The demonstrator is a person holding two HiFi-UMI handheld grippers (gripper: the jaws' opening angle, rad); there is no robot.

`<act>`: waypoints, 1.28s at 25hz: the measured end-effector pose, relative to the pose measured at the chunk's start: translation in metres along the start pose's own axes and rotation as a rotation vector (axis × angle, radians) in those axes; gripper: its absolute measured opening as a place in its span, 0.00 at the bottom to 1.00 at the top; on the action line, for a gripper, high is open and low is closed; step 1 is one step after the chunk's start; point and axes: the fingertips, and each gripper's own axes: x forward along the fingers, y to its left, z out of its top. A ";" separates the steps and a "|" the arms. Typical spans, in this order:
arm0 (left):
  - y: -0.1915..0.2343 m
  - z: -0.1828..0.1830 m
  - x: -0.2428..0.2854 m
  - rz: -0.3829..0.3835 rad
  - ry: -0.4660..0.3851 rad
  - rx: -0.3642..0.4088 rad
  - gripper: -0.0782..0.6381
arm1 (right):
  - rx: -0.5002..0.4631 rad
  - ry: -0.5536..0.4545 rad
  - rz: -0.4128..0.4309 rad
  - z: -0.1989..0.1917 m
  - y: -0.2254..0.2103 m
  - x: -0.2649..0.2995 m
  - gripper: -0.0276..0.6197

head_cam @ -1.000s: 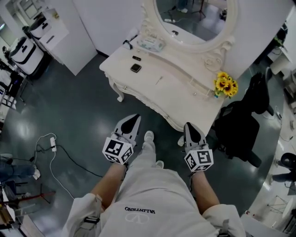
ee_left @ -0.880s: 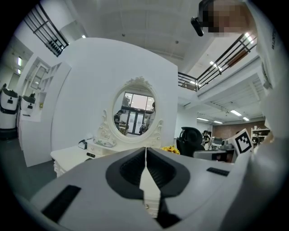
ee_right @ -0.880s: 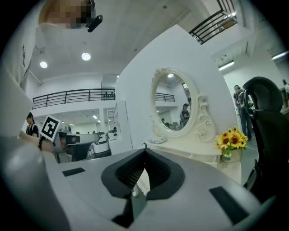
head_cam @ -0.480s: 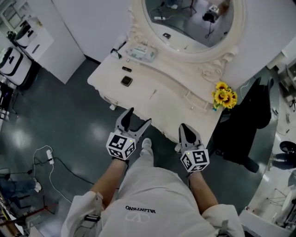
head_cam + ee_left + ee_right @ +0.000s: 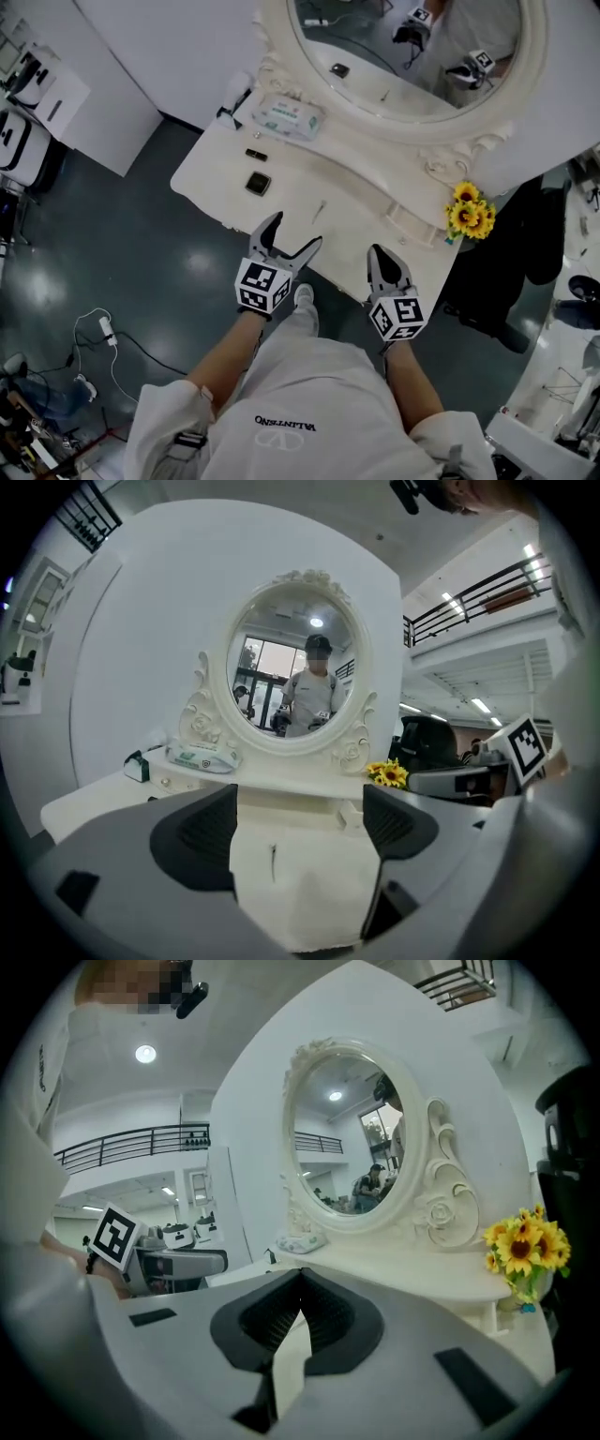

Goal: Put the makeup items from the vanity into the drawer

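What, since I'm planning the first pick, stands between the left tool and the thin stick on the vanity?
Nothing visible. The left tool, jaws opening and empty, hovers at the front edge of the vanity; only its bare top lies between the tool and the thin stick.

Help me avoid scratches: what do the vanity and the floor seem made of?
The vanity: probably painted wood or moulded resin, cream and matte, with carved scrolls and no visible grain. The floor: hard, glossy dark coating or polished concrete; it reflects the lights.
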 end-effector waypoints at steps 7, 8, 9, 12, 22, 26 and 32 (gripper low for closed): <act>0.022 -0.023 0.051 -0.046 0.102 -0.008 0.67 | 0.030 0.085 -0.063 -0.014 -0.011 0.050 0.06; 0.024 -0.026 0.057 -0.053 0.114 -0.013 0.67 | 0.039 0.097 -0.070 -0.017 -0.013 0.055 0.06; 0.025 -0.029 0.063 -0.059 0.125 -0.020 0.67 | 0.045 0.110 -0.077 -0.020 -0.016 0.059 0.06; 0.028 -0.038 0.079 -0.066 0.152 -0.034 0.67 | 0.040 0.148 -0.095 -0.029 -0.023 0.072 0.06; 0.037 -0.076 0.120 -0.032 0.276 -0.029 0.67 | 0.064 0.229 -0.100 -0.050 -0.048 0.106 0.06; 0.038 -0.093 0.136 -0.020 0.340 -0.005 0.67 | 0.105 0.271 -0.094 -0.064 -0.057 0.122 0.06; 0.041 -0.119 0.154 0.026 0.448 -0.019 0.67 | 0.111 0.372 -0.067 -0.090 -0.065 0.138 0.06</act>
